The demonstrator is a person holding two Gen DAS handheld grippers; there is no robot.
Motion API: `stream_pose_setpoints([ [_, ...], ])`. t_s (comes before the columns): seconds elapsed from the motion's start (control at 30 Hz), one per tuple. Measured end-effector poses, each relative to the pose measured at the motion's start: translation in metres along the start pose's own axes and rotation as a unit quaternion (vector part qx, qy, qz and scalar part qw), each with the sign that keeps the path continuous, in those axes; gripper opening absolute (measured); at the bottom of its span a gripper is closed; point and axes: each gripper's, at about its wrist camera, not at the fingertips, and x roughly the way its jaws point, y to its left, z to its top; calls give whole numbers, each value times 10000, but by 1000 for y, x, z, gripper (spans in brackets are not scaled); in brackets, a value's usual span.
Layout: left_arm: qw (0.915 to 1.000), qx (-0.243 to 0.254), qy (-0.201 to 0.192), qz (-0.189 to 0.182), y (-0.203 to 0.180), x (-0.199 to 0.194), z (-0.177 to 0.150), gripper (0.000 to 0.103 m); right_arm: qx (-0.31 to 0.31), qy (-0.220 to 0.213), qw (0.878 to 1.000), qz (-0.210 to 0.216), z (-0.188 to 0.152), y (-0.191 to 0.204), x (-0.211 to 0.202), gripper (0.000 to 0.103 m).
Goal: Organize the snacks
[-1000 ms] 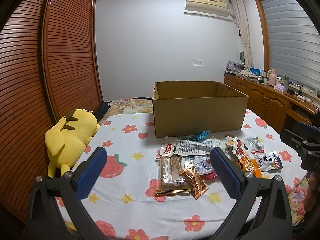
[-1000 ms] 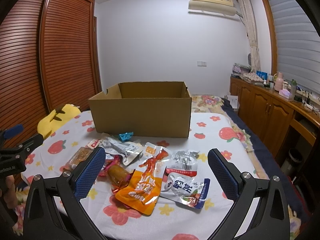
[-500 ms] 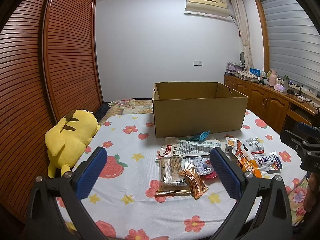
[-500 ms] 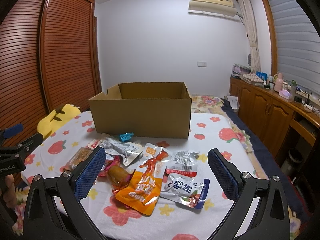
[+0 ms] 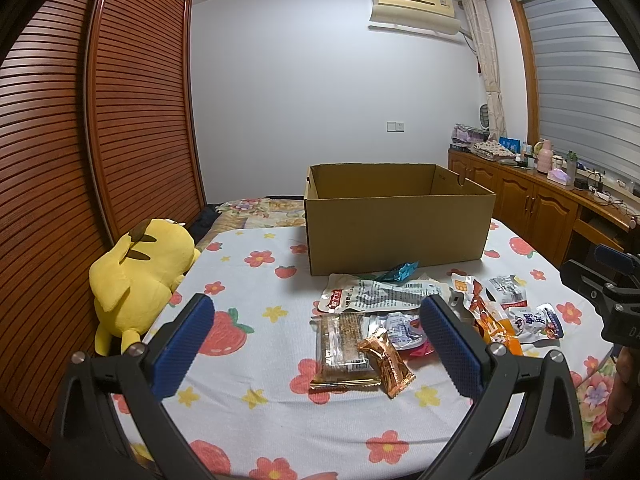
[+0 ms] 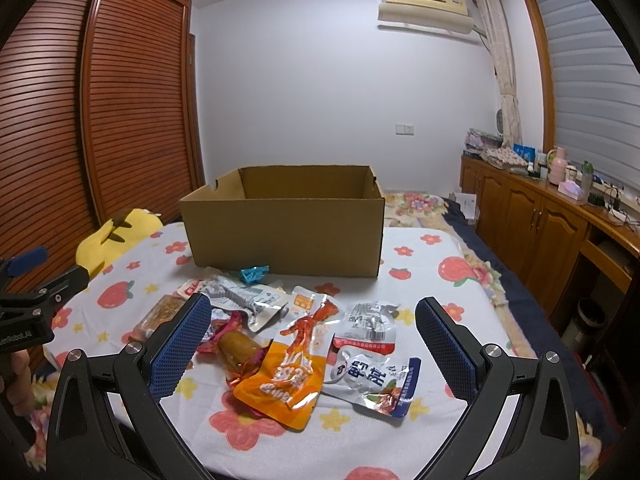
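An open cardboard box [image 5: 398, 224] stands on the floral bedspread; it also shows in the right wrist view [image 6: 284, 226]. Several snack packets lie in front of it: a brown bar [image 5: 343, 348], an orange-brown wrapper [image 5: 386, 362], a long white packet [image 5: 384, 294], a teal wrapper [image 5: 398, 272]. In the right wrist view an orange packet [image 6: 290, 376] and a white-blue packet [image 6: 372, 380] lie nearest. My left gripper [image 5: 316, 344] is open and empty above the near bed edge. My right gripper [image 6: 312, 344] is open and empty over the packets.
A yellow plush toy [image 5: 140, 272] lies at the bed's left edge against the slatted wardrobe [image 5: 80, 160]. A wooden cabinet [image 6: 560, 220] with bottles runs along the right wall. The other gripper shows at the right edge [image 5: 608, 280].
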Motion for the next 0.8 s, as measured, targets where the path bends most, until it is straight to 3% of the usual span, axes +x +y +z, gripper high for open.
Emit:
stream_pose_setpoints([
  [0.8,9999,5,126,-16,-2,8,-10,103,18,74,10000,38,-5,-1,2,103],
])
